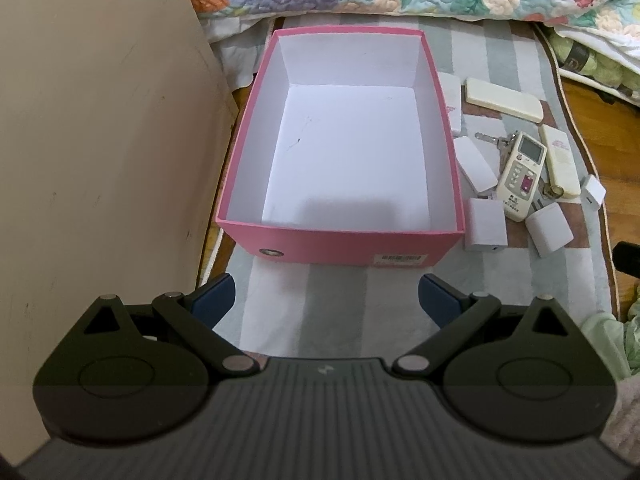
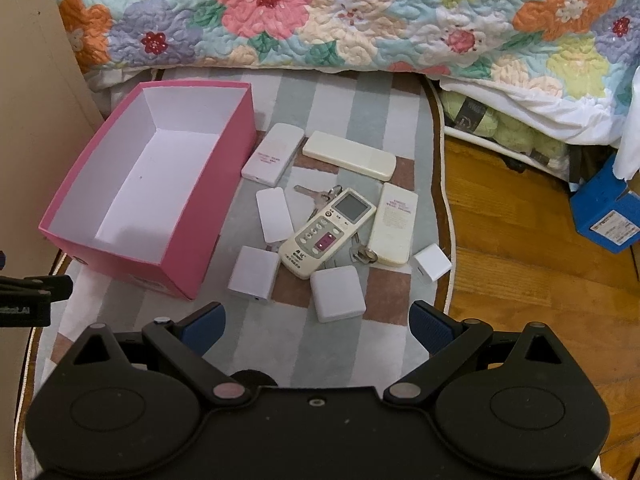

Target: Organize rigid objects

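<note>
An empty pink box (image 1: 340, 246) with a white inside stands on a striped rug; it also shows in the right wrist view (image 2: 120, 258). Right of it lie a remote with a screen (image 2: 328, 232) (image 1: 522, 174), cream remotes (image 2: 349, 155) (image 2: 394, 224), several white blocks (image 2: 338, 294) (image 2: 254, 274) and keys (image 2: 316, 196). My left gripper (image 1: 326, 300) is open and empty, just in front of the box. My right gripper (image 2: 316, 326) is open and empty, just short of the nearest white block.
A beige panel (image 1: 100, 120) stands to the left of the box. A floral quilt (image 2: 320, 12) hangs along the back. Wooden floor (image 2: 520, 240) and a blue box (image 2: 604, 208) lie right of the rug (image 2: 352, 92).
</note>
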`<state>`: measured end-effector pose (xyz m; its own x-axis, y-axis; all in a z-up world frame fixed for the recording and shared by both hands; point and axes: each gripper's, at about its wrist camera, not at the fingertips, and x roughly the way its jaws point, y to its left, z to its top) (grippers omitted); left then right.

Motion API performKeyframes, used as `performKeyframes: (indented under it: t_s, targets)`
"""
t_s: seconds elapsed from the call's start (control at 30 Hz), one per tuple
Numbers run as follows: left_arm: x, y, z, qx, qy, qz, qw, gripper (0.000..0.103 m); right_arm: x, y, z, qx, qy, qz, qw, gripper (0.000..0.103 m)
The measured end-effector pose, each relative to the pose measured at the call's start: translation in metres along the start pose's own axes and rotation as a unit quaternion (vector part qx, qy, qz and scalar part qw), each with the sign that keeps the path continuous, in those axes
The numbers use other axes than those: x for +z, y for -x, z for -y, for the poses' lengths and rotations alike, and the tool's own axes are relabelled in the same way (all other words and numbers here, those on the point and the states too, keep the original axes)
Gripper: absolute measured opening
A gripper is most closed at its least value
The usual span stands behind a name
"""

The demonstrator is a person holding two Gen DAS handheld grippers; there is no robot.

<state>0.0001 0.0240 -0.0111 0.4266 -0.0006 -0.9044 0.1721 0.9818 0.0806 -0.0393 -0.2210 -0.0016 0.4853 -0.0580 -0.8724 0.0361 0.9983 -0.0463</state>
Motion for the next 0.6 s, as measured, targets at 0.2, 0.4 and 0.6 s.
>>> performKeyframes:
  t_s: [0.2, 0.4, 0.6]
  targets:
    - [-0.001, 0.0046, -0.0016, -0.005, 0.001, 0.01, 0.9999, 0.1, 0.0007, 0.0018, 0.0, 0.0, -0.002, 0.002, 1.0, 0.1]
    - [-0.0013, 0.0053, -0.0016, -0.004, 0.001, 0.011, 0.9999, 0.1, -0.0007, 0.0005, 0.0003, 0.0, -0.005, 0.0, 1.0, 0.1]
    - [-0.0007, 0.0061, -0.0006, -0.004, -0.001, 0.014, 0.9999, 0.1, -0.002, -0.0018, -0.0002, 0.0, -0.006, -0.004, 1.0, 0.1]
